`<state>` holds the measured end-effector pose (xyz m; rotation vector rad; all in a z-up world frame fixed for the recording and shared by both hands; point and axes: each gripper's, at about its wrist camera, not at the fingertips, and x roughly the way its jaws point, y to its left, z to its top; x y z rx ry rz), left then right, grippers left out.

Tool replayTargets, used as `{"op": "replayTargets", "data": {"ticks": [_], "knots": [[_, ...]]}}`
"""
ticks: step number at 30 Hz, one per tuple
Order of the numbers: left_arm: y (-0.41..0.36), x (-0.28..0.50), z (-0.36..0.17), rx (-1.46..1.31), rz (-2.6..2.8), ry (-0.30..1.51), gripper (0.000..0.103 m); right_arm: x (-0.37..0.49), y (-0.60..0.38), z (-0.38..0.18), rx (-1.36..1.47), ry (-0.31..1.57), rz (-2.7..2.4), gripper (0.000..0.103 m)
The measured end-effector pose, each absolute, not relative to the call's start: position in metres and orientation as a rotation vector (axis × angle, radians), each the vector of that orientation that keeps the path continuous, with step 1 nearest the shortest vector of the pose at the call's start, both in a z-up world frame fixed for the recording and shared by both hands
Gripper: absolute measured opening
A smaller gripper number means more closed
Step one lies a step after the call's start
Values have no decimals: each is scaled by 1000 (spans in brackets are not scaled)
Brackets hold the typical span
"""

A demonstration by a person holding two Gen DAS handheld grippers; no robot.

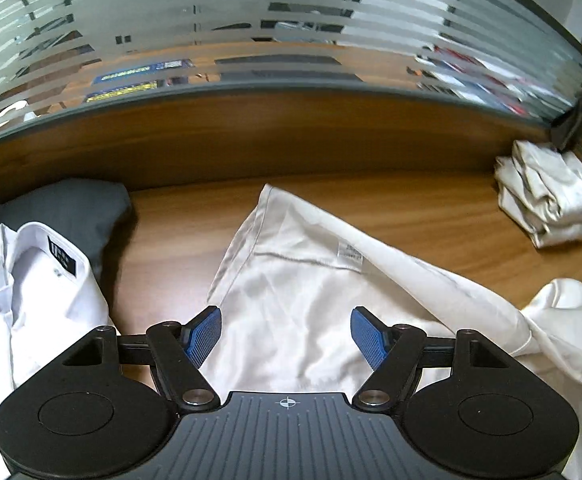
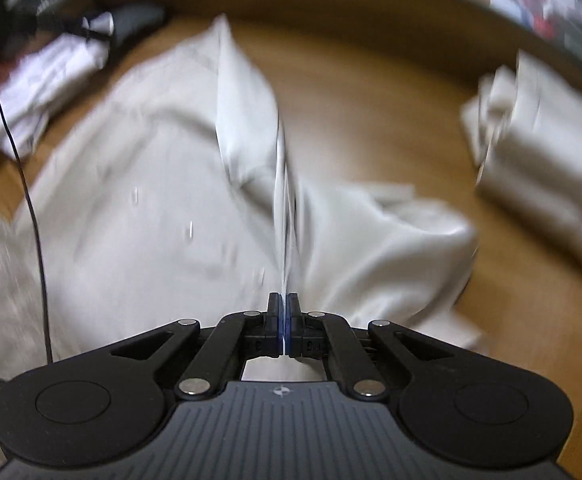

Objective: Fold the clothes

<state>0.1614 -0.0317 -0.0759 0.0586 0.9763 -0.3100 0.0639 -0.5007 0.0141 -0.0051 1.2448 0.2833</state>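
1. The left tongs (image 1: 286,334) are held wide apart, nothing between the blue pads (image 1: 205,334); they hang above the near part of the cream garment (image 1: 303,300).
2. The right tongs (image 2: 284,316) are clamped tight on a thin fold of the cream garment (image 2: 151,208), which is drawn up taut from the worktop (image 2: 363,112) into a ridge.
3. The cream garment is spread across the middle of the wooden worktop (image 1: 187,240), a small label (image 1: 350,254) showing on its upper side.
4. To the left, a white shirt (image 1: 31,300) with a black collar tag (image 1: 62,258) is seen lying partly on a dark grey cloth (image 1: 79,208).
5. At the far right, a stack of folded pale clothes (image 1: 547,196) is set near the corner.
6. Behind the worktop, a wooden panel (image 1: 291,132) topped by striped frosted glass (image 1: 251,20) is seen.
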Motion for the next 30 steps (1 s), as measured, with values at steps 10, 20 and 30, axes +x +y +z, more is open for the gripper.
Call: {"op": "replayTargets", "data": {"ticks": [10,20,30], "knots": [[-41,144,-84,89,-338,1008,74,45,-507,-12,95,1275,274,9],[-37,143,-96,62,-293,1060,74,144,-516,6,257,1118,237,21],[-25,143,-96,27,-241,1081,74,245,-478,-44,325,1144,329,51]]}}
